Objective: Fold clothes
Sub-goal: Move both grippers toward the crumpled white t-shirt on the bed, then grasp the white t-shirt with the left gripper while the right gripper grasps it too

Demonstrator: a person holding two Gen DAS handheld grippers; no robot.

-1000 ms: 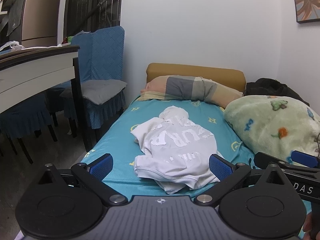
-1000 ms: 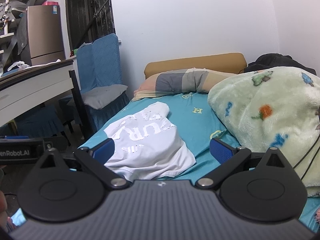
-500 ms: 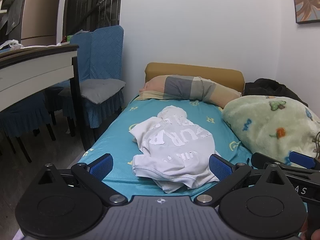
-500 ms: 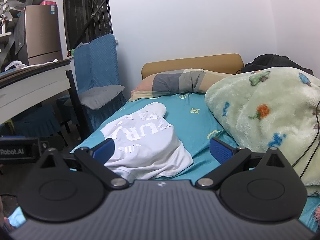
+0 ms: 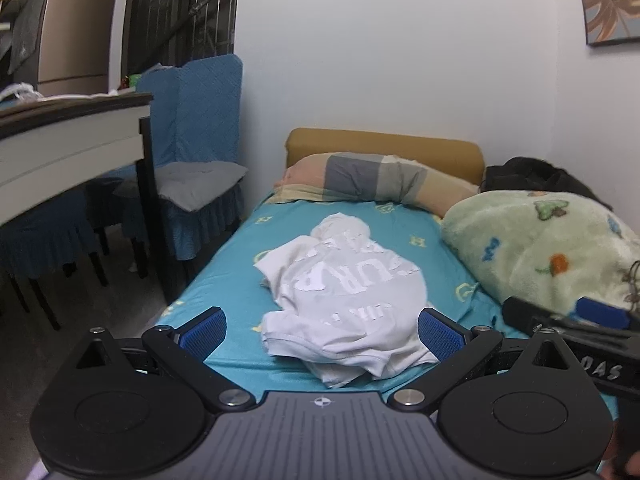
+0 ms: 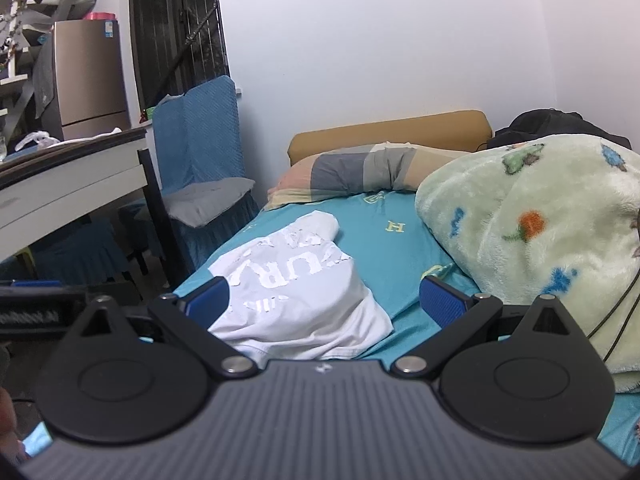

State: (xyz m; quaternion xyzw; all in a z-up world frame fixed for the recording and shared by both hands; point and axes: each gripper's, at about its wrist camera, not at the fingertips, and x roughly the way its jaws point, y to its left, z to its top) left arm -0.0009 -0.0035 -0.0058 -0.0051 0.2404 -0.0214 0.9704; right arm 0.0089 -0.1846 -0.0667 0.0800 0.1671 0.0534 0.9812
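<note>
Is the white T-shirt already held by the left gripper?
No. The left gripper is open, and the white T-shirt lies crumpled on the bed.

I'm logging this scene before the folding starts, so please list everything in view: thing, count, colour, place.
T-shirt: 1, white with pale lettering, crumpled mid-bed.
Bed sheet: 1, teal with yellow motifs, under the T-shirt.
Pillow: 1, peach, grey and cream checks, at the bed's head.
Headboard: 1, tan, against the wall.
Blanket: 1, pale green fleece with cartoon prints, heaped on the bed's right side.
Dark bundle: 1, black, behind the blanket.
Chair: 1, blue cover, grey cushion, left of the bed.
Table: 1, white with dark top, far left.
Fridge: 1, brown, back left.
Left tool: 1, black with blue pads, open, empty.
Right tool: 1, black with blue pads, open, empty.
</note>
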